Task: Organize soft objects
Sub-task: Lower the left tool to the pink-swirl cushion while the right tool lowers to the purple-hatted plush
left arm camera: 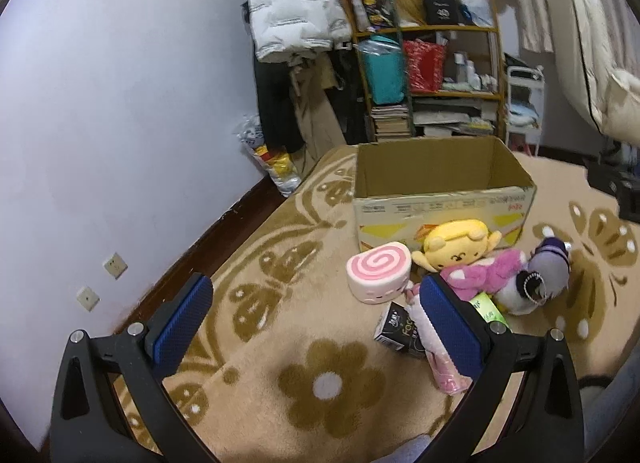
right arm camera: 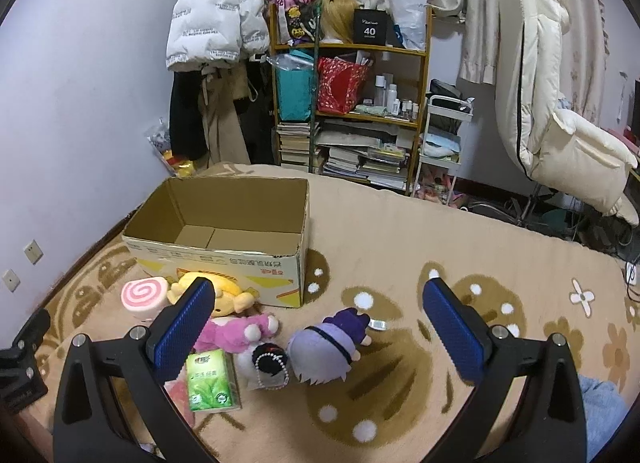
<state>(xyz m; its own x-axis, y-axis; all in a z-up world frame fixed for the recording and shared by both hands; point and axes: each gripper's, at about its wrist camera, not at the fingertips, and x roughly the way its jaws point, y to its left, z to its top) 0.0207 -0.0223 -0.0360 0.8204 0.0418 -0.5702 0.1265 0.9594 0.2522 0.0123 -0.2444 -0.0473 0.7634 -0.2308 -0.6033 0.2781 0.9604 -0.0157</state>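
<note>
An open, empty cardboard box (left arm camera: 440, 199) (right arm camera: 224, 247) stands on the carpet. In front of it lie a pink swirl roll cushion (left arm camera: 380, 277) (right arm camera: 142, 297), a yellow-headed doll in pink (left arm camera: 460, 249) (right arm camera: 234, 313), a purple-grey plush (left arm camera: 548, 275) (right arm camera: 328, 347) and a small black-and-white plush with beads (right arm camera: 266, 365). A green tissue pack (right arm camera: 210, 381) and a black carton (left arm camera: 398, 329) lie nearest. My left gripper (left arm camera: 316, 311) is open and empty, left of the toys. My right gripper (right arm camera: 318, 315) is open and empty, above the plushes.
A patterned beige carpet (left arm camera: 320, 383) covers the floor. A cluttered shelf (right arm camera: 352, 103) and hanging white jacket (right arm camera: 216, 7) stand behind the box. A cream chair (right arm camera: 560, 123) is at the right. The wall (left arm camera: 100, 103) is at the left. A pink packet (left arm camera: 440, 359) lies by the carton.
</note>
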